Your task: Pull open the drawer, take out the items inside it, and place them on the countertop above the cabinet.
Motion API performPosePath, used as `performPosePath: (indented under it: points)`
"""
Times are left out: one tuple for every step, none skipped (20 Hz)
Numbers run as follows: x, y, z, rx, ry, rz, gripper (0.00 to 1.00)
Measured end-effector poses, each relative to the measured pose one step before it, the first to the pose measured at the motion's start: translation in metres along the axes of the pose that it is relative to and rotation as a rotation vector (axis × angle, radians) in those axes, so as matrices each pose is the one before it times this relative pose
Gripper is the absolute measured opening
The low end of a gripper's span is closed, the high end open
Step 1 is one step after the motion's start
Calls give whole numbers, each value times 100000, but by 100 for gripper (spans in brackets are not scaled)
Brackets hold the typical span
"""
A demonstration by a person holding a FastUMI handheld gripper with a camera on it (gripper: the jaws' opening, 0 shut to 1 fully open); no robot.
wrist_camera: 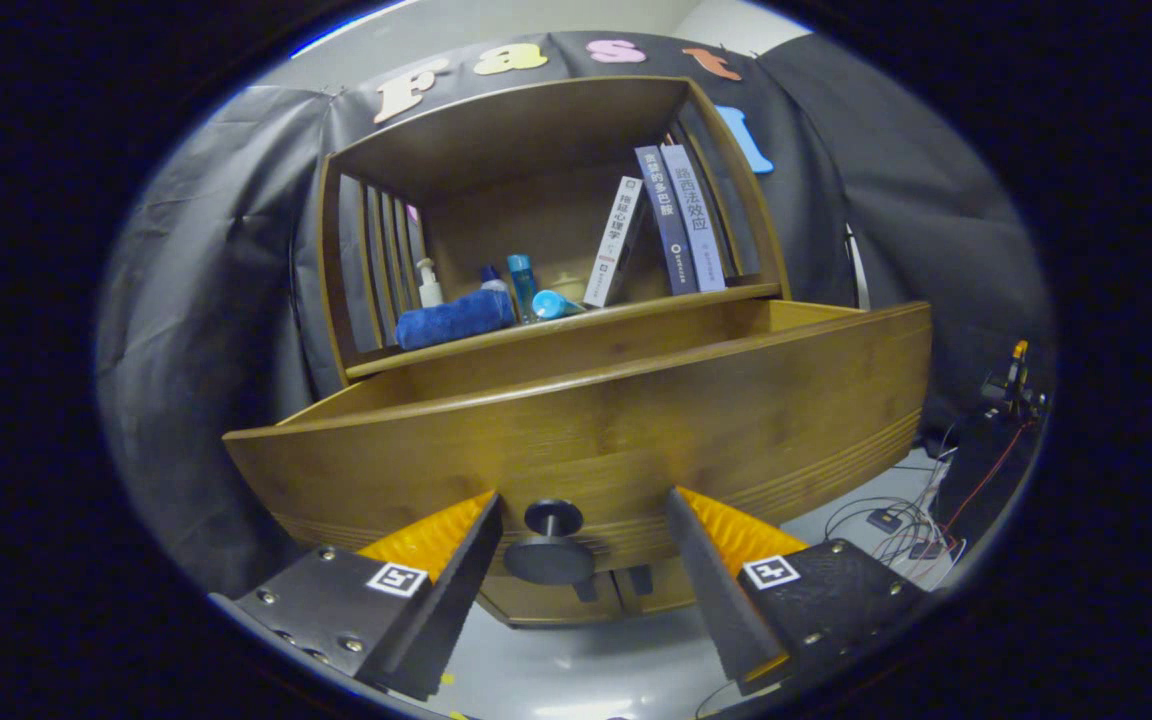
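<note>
Drawer [596,420] stands pulled out just ahead of my tool [576,545], whose fingers are spread wide either side of the knob [551,545] without touching it, so lifting carelessly could, I judge, clip the drawer front and jolt the cabinet [536,180].

We cannot see into the pulled-out drawer [576,420], because its tall front panel hides the inside and anything lying there. The gripper [581,510] has its fingers spread to either side of the round knob [550,545], apart from it, and their rear ends are cut off. On the countertop [556,325], the rolled blue towel [454,318] covers the bottoms of the bottles [524,285] behind it.
</note>
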State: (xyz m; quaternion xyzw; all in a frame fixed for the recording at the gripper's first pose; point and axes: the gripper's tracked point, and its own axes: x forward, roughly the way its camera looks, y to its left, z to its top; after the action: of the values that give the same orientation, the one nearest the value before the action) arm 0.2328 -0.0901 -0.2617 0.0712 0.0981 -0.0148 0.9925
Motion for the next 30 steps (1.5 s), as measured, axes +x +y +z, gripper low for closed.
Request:
performPosePath:
  points:
    - [188, -11, 92, 90, -438, 117, 99]
    - [262, -71, 99, -396, 84, 38, 99]
    - [138, -4, -34, -489, -269, -17, 99]
    - [353, -47, 199, -209, -433, 57, 99]
    - [237, -29, 22, 244, -145, 228, 99]
    - [332, 27, 169, -96, -654, 197, 99]
    - [548, 15, 88, -291, -69, 99, 99]
    - [557, -90, 171, -550, -933, -137, 98]
    - [495, 9, 62, 276, -472, 277, 99]
    - [395, 127, 194, 338, -726, 51, 99]
    - [400, 64, 333, -36, -1218, -232, 99]
    - [368, 78, 304, -910, -1312, -388, 99]
    - [673, 79, 128, -1069, -40, -222, 99]
    - [434, -154, 25, -48, -555, 71, 99]
    - [822, 173, 10, 136, -146, 194, 99]
    - [656, 56, 112, -296, -645, -74, 99]
    - [513, 102, -219, -1273, -204, -186, 99]
    - [570, 76, -34, -1767, -421, -171, 98]
    - [1058, 34, 38, -2259, -516, -91, 99]
    - [655, -13, 40, -1192, -831, -113, 99]
    - [646, 47, -58, 921, -312, -164, 99]
    - [617, 116, 113, 273, -1078, -56, 99]
    - [742, 0, 2, -585, -496, 72, 99]
    - [619, 39, 97, 247, -1560, 7, 99]
    - [729, 47, 102, 571, -1744, -250, 99]
    - [824, 100, -89, 856, -1361, -229, 99]
    - [662, 157, -85, -500, -1751, 122, 99]
    - [410, 59, -41, -3566, -2103, 235, 99]
    - [602, 41, -155, -4855, -2258, 76, 99]
    - [193, 118, 218, -3690, -2166, 289, 99]
